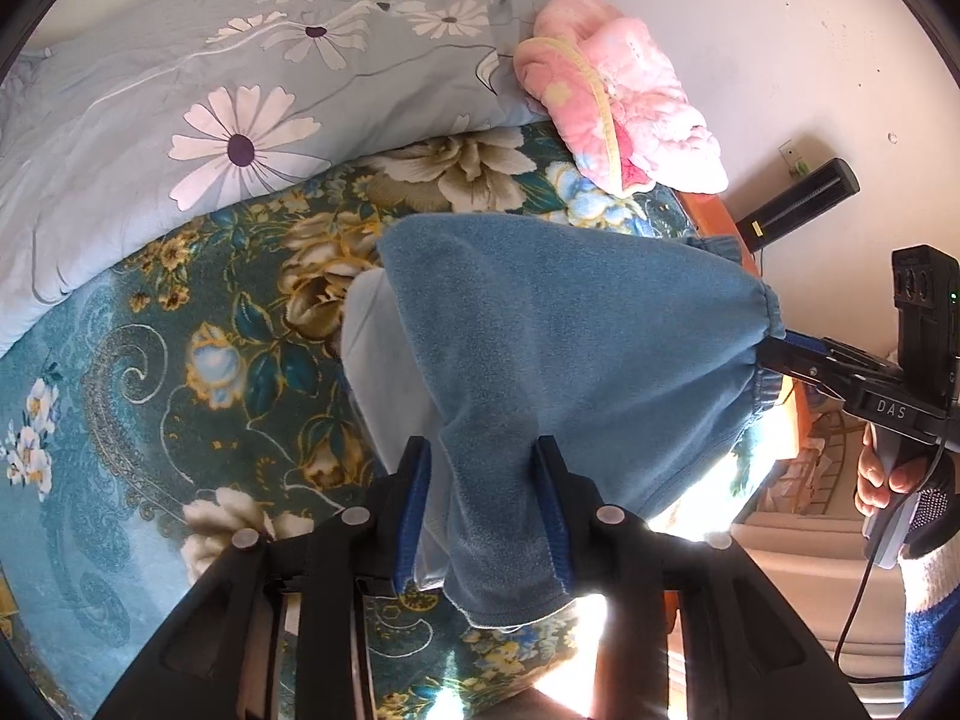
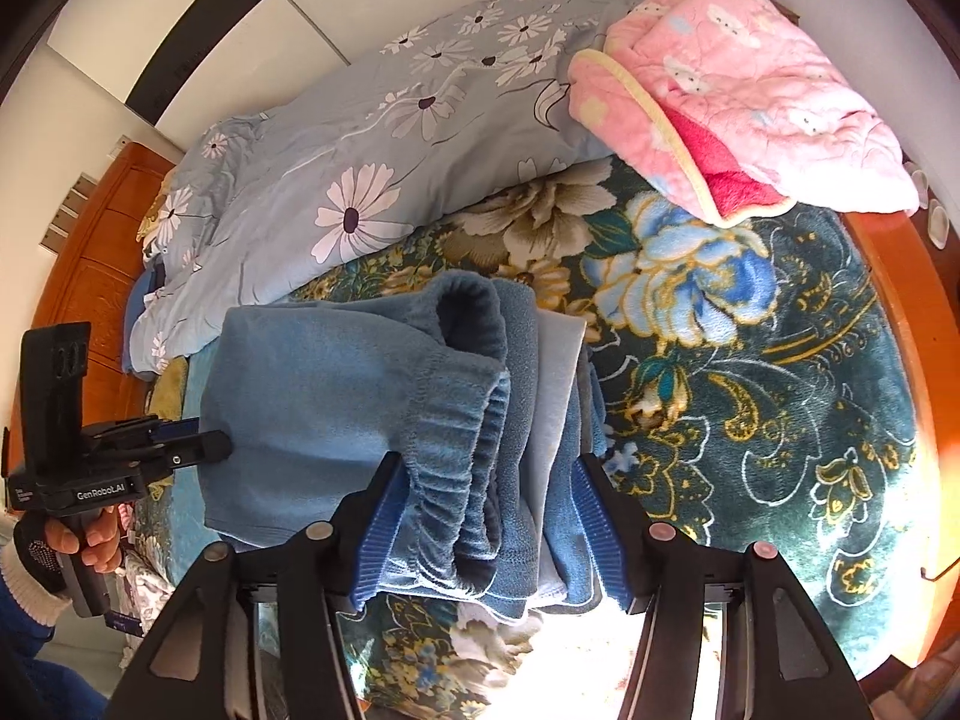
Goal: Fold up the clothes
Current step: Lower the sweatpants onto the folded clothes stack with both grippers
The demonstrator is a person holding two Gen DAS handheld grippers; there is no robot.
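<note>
A pair of blue fleece trousers (image 1: pixel 558 336) hangs stretched between my two grippers above the bed. My left gripper (image 1: pixel 485 468) is shut on the leg end of the trousers. My right gripper (image 2: pixel 487 495) is shut on the bunched elastic waistband (image 2: pixel 456 444) and several folded layers. Each gripper shows in the other's view, the right one (image 1: pixel 774 354) at the waistband edge, the left one (image 2: pixel 216 444) at the far fabric edge. A pale lining layer (image 2: pixel 561 372) shows between the blue folds.
The bed has a dark teal floral blanket (image 2: pixel 750 360). A light blue daisy-print quilt (image 1: pixel 210 90) lies along the far side. A pink plush garment (image 2: pixel 744 96) sits at the bed's corner. The orange wooden bed frame (image 2: pixel 90 240) and white wall (image 1: pixel 780 60) border the bed.
</note>
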